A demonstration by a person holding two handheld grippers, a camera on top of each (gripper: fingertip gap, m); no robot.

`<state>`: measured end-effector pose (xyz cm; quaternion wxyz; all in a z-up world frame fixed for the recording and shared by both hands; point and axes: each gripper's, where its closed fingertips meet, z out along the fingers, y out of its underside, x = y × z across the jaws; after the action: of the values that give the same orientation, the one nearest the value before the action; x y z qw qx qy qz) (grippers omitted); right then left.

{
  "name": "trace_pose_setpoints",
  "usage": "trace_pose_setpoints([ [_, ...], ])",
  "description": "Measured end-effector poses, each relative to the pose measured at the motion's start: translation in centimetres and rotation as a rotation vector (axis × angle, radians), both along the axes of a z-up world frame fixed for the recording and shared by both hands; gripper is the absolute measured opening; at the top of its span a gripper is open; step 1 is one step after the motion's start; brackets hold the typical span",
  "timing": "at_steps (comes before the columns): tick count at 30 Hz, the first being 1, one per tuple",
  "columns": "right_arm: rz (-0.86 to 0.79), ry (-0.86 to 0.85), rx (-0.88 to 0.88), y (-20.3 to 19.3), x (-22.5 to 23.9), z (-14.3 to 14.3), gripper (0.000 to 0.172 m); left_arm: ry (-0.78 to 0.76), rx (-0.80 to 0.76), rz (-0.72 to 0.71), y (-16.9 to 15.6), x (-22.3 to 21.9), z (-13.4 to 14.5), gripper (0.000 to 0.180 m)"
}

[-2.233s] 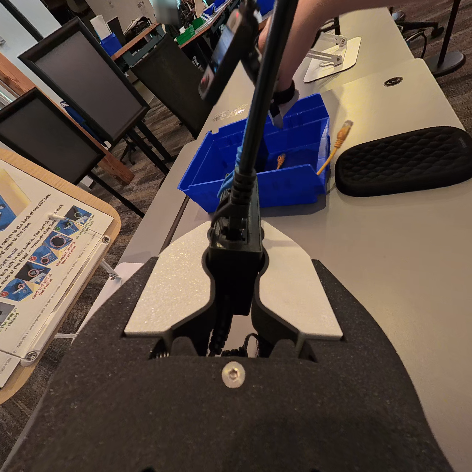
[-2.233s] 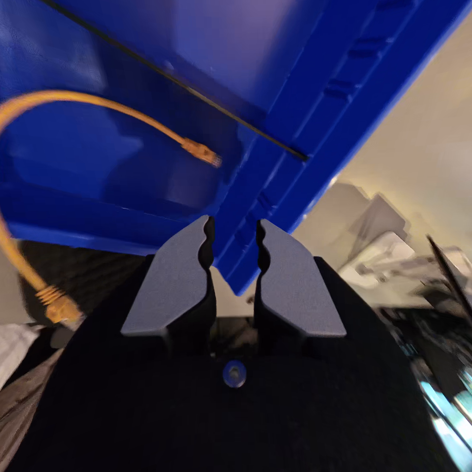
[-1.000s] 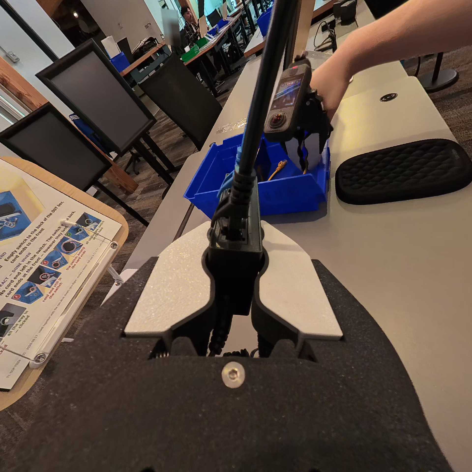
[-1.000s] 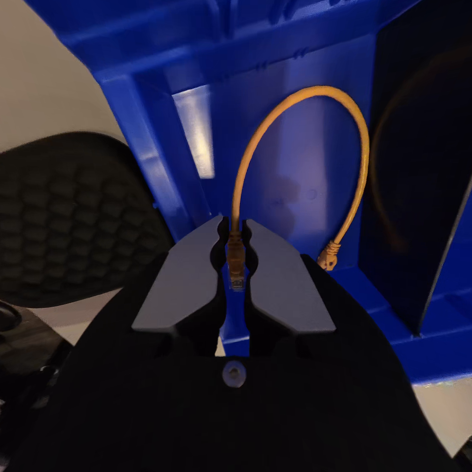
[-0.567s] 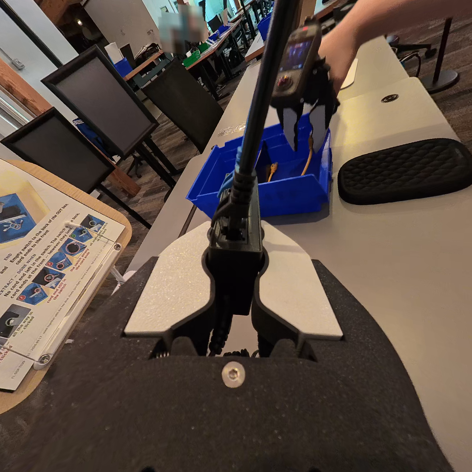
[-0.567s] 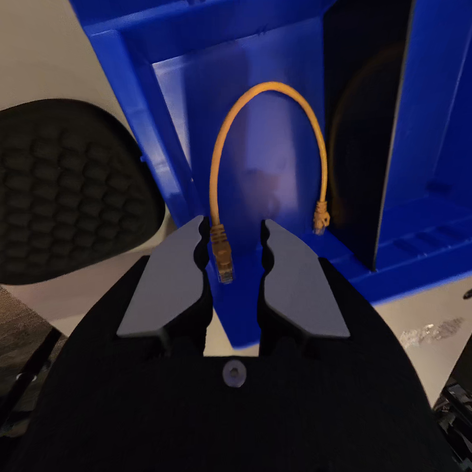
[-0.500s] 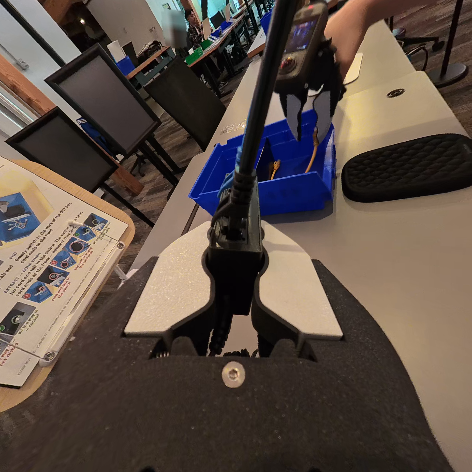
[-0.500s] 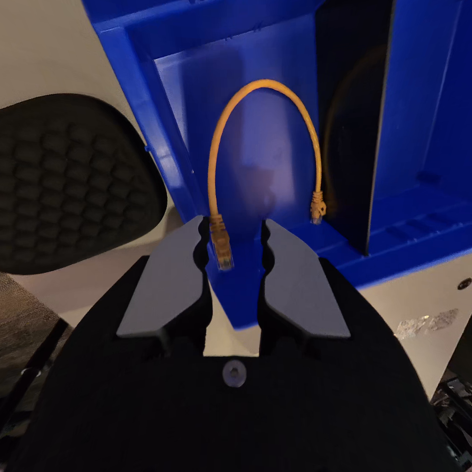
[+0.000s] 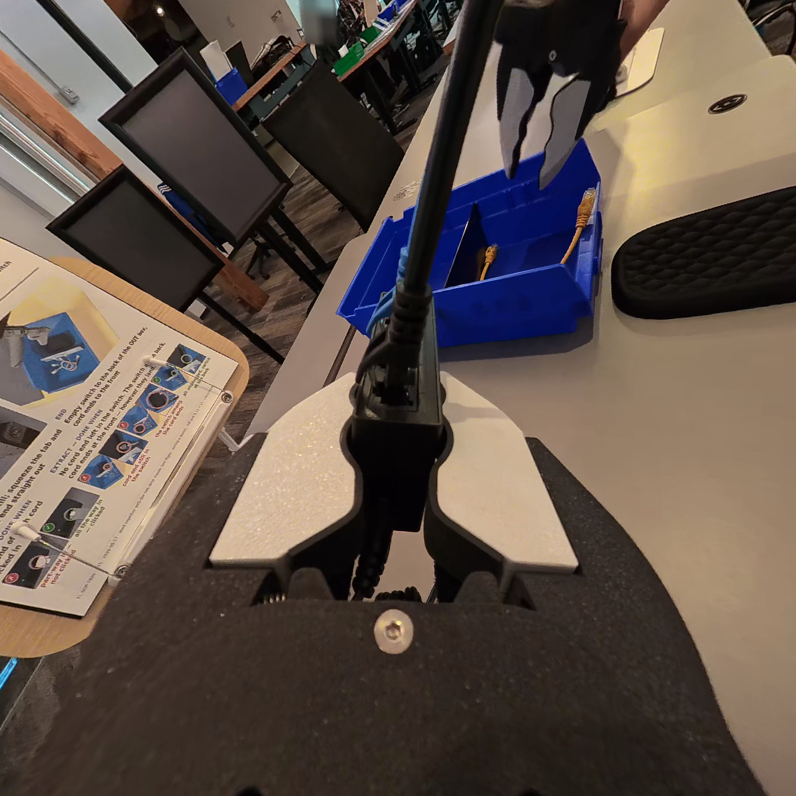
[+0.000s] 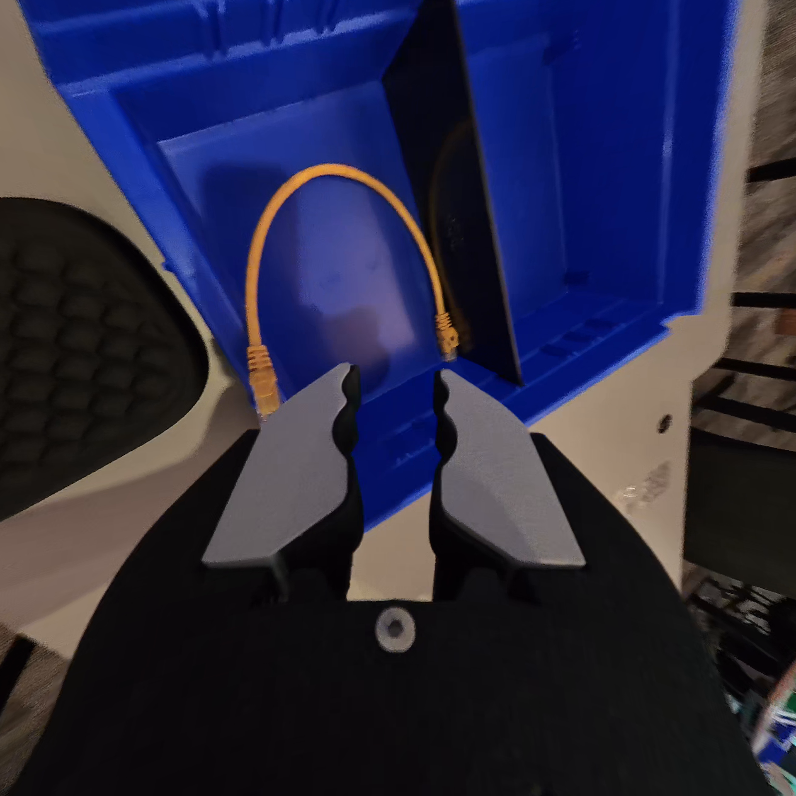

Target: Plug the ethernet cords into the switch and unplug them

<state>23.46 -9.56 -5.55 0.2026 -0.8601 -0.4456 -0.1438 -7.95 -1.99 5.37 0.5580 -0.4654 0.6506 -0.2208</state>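
1. Left wrist view: the left gripper [image 9: 398,424] is clamped on the black switch [image 9: 398,435], both pads pressed to its sides, holding it up above the grey table [image 9: 624,452]. The switch stands on end, long axis running away from the camera, port face turned up and to the left.
2. Same view: a thick black cord [image 9: 435,172] is plugged in and rises steeply up and away; a blue cord [image 9: 402,258] sits in a port just behind it. So I judge two cords are in, and at least one more is still to go.
3. Beyond it, the blue bin [image 9: 495,301] sits on the table beside a black pad [image 9: 710,258], with the right gripper [image 9: 527,172] hanging over the bin, fingers apart, nothing between them.
4. Right wrist view: the right gripper [image 10: 394,387] looks down into the bin [image 10: 603,172], fingers spread with only blue plastic showing in the gap.
5. The orange cord [image 10: 344,172] lies loose in the bin as an arch, both plugs pointing toward the camera; one plug [image 10: 262,383] rests on the bin wall just left of the gripper, outside the fingers.
6. Left to do, as I read it: grab that plug, seat it, then pull every cord out.
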Motion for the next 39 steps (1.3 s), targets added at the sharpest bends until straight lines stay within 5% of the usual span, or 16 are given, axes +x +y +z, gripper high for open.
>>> trace_pose_setpoints([
  [14,0.085,0.135,0.333,2.3,-5.5,7.5,0.022,-0.006,0.004,-0.011,-0.3,-0.1,0.3,0.028],
  [30,0.171,0.33,0.361,2.0,-9.2,9.0,0.023,-0.003,0.009,-0.015,-0.5,0.0,0.2,0.028],
  [39,0.428,0.385,0.351,0.8,-17.3,11.8,0.026,0.002,0.013,-0.024,-0.6,0.2,-0.1,0.028],
])
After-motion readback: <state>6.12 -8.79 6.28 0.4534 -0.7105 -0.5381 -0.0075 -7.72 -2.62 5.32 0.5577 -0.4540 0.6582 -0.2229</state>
